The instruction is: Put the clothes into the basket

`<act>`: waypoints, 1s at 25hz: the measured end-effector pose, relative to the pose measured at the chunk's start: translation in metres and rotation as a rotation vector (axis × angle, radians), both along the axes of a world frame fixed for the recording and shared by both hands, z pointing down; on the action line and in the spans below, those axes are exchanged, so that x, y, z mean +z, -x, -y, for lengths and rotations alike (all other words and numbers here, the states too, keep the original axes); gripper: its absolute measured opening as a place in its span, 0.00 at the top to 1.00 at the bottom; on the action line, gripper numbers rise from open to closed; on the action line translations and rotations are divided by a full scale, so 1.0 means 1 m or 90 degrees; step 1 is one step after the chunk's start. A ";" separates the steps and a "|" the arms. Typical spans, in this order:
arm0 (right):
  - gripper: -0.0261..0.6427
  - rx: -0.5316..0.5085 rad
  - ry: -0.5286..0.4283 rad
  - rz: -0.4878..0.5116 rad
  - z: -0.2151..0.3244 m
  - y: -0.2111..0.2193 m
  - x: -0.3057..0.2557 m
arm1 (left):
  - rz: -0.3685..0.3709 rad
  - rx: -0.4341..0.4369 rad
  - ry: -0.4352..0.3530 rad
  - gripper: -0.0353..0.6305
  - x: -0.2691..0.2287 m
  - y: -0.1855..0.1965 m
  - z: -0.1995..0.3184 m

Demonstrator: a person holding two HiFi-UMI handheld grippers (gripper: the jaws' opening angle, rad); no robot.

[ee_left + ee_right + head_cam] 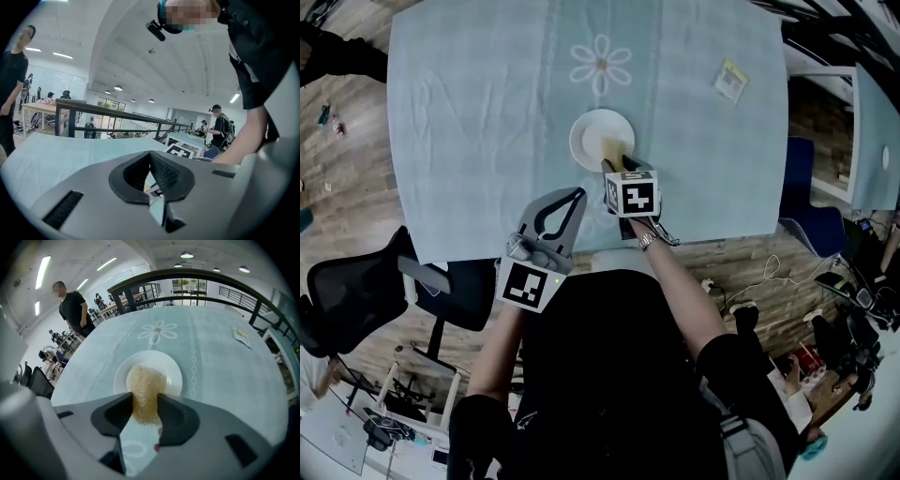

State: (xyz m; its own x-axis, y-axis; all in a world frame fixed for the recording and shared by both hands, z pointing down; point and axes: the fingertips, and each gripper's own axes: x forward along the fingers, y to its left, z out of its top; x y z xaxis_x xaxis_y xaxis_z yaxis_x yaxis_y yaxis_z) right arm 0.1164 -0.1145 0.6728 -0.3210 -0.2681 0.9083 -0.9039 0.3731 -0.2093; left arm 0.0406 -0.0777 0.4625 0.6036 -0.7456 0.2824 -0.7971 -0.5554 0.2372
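The counter (487,112), draped in pale blue cloth with a stitched flower (601,64), stretches out ahead of both tools. Just in front of the right tool (146,406) sits a white plate (173,373). That tool's jaws are clamped on the near end of a tan cloth (145,390) (coarse, almost sponge-like), whose far end lies on the plate. The left tool (578,193) hangs back over the counter's near edge, beside and a little behind the right one, jaws closed together with nothing between them. A small packet (731,81) lies well beyond the right tool, off to its right.
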 end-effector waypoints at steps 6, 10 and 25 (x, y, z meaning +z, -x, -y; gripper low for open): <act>0.71 -0.046 0.004 0.037 0.003 0.048 0.001 | 0.007 -0.026 0.004 0.93 0.000 0.012 -0.001; 0.71 -0.076 0.008 0.051 0.004 0.071 0.001 | 0.011 -0.045 0.009 0.93 -0.001 0.017 -0.001; 0.71 -0.047 0.010 -0.008 0.021 0.026 0.016 | 0.005 -0.010 0.005 0.93 0.007 0.004 0.005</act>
State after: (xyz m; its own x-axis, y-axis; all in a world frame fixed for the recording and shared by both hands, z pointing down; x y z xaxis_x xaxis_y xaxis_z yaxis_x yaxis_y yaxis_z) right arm 0.0903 -0.1359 0.6887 -0.3271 -0.2300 0.9166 -0.8769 0.4353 -0.2037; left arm 0.0370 -0.0832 0.4692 0.5901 -0.7524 0.2927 -0.8072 -0.5415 0.2350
